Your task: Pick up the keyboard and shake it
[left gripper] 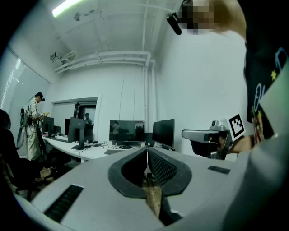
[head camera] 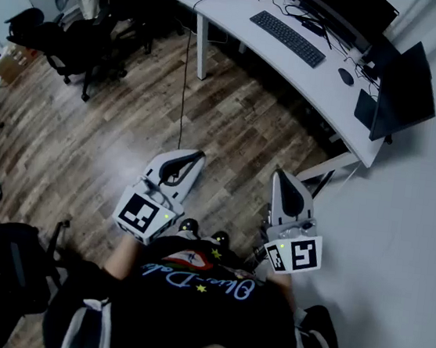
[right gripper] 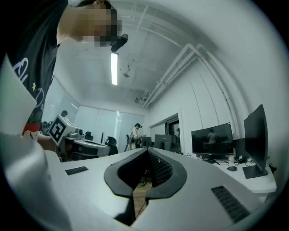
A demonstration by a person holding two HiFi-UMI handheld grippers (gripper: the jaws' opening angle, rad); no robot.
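While the person's black printed shirt (head camera: 187, 299) fills the bottom of the head view, two grey-white handheld grippers sit just above it, side by side and apart, over the brown wood-plank floor (head camera: 112, 140). The left gripper (head camera: 197, 156), at lower centre-left, has its jaws clenched tip to tip with nothing between them. Its own view shows the dark ribbed pads meeting in a thin seam. The right gripper (head camera: 279, 174), at lower centre-right, is likewise closed and empty, its pads pressed together.

Further up the frame, the curved white desk (head camera: 323, 91) runs from top centre towards the right edge. The flat black rectangular keyboard (head camera: 287, 38) lies on it, right of centre in the upper part of the frame — well apart from both grippers and untouched. A small dark round mouse (head camera: 346, 76) rests near its right end, and black flat monitors (head camera: 341, 7) stand behind it along the top edge. At upper left, a black office chair (head camera: 60, 44) stands on the floor.
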